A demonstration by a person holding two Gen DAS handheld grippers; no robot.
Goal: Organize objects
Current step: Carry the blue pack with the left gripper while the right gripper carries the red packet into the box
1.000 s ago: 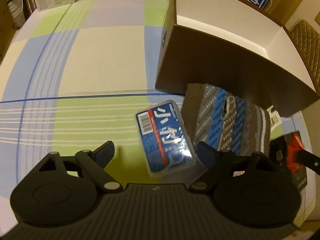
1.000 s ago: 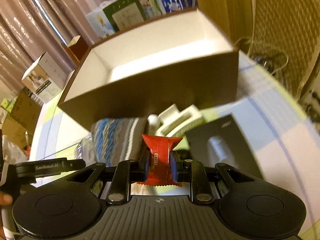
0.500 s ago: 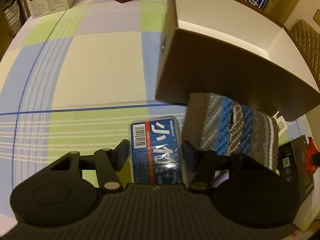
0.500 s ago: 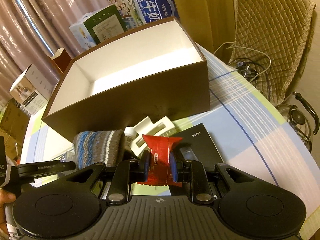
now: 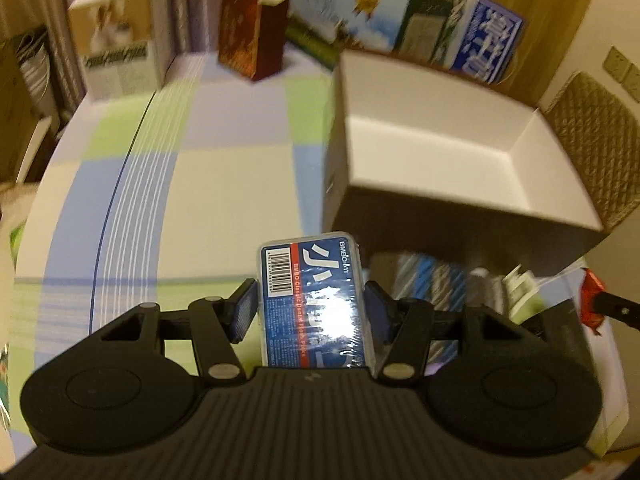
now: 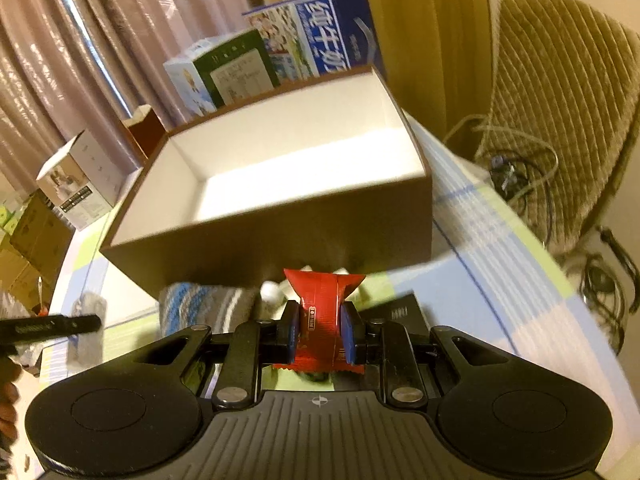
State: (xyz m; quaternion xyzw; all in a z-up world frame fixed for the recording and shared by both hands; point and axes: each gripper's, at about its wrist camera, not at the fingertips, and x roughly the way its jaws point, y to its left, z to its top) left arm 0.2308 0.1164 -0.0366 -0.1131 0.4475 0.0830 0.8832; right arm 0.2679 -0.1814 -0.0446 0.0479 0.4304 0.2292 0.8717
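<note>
Now floss box (image 5: 312, 300) in left claw (image 5: 310, 310)

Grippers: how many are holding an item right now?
2. Left gripper clamps the blue floss-pick pack; right gripper clamps the red snack packet.

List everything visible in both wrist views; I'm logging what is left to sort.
dental floss pick box: 1, blue, held in left gripper
snack packet: 1, red, held in right gripper
storage box: 1, brown outside, white inside, open, nothing visible inside, mid-table
knitted item: 1, grey with blue and white stripes, before storage box
black box: 1, flat on table, right of the packet
cartons: several, blue, green, white, behind storage box
tablecloth: 1, checked pastel
chair: 1, quilted tan, right of table
left gripper: 1, black
right gripper: 1, black
</note>
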